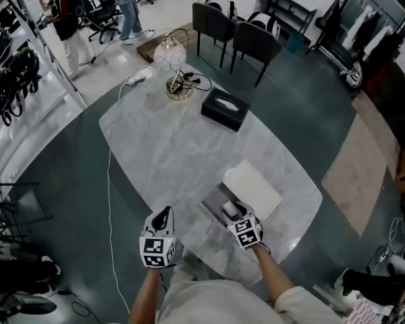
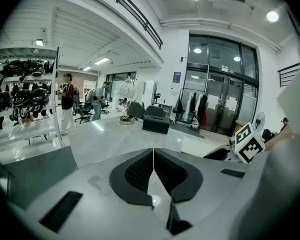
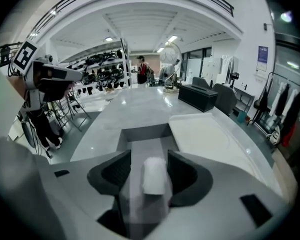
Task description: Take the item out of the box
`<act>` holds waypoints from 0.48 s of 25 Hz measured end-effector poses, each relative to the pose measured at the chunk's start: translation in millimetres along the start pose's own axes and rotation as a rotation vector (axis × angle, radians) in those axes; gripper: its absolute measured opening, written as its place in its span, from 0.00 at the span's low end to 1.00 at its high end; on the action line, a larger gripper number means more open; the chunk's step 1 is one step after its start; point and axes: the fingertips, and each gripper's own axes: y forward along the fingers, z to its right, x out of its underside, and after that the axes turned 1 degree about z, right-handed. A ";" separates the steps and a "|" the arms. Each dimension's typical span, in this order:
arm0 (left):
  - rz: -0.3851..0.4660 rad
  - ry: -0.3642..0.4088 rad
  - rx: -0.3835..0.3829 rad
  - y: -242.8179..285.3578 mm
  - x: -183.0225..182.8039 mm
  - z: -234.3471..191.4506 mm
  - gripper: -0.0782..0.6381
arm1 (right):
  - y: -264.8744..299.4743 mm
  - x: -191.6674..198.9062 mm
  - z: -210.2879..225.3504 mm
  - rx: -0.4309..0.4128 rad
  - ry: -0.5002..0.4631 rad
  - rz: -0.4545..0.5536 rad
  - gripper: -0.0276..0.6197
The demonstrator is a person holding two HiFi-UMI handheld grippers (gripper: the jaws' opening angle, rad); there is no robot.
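An open grey box sits near the front edge of the marble table, and its white lid lies flat to the right of it. A small white item lies inside the box. My right gripper reaches into the box. In the right gripper view the white item lies between the pads of the right gripper, with a gap on each side, so the gripper is open. My left gripper hovers left of the box, its pads pressed together on nothing.
A black tissue box stands at the table's far side. Near it are a glass lamp on a gold base and a power strip. Dark chairs stand beyond the table, with equipment racks and people at the far left.
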 end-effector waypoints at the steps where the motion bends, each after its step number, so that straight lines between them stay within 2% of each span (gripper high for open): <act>1: -0.001 -0.002 -0.002 -0.4 0.7 -1.1 0.13 | 3.0 2.6 1.3 0.002 0.004 -0.009 0.39; 7: -0.003 -0.008 -0.014 -4.5 3.5 -5.3 0.13 | 15.0 22.4 11.6 0.017 0.058 -0.084 0.40; 12: -0.006 -0.016 -0.018 -7.1 5.6 -5.4 0.13 | 20.9 38.5 8.5 0.004 0.066 -0.140 0.39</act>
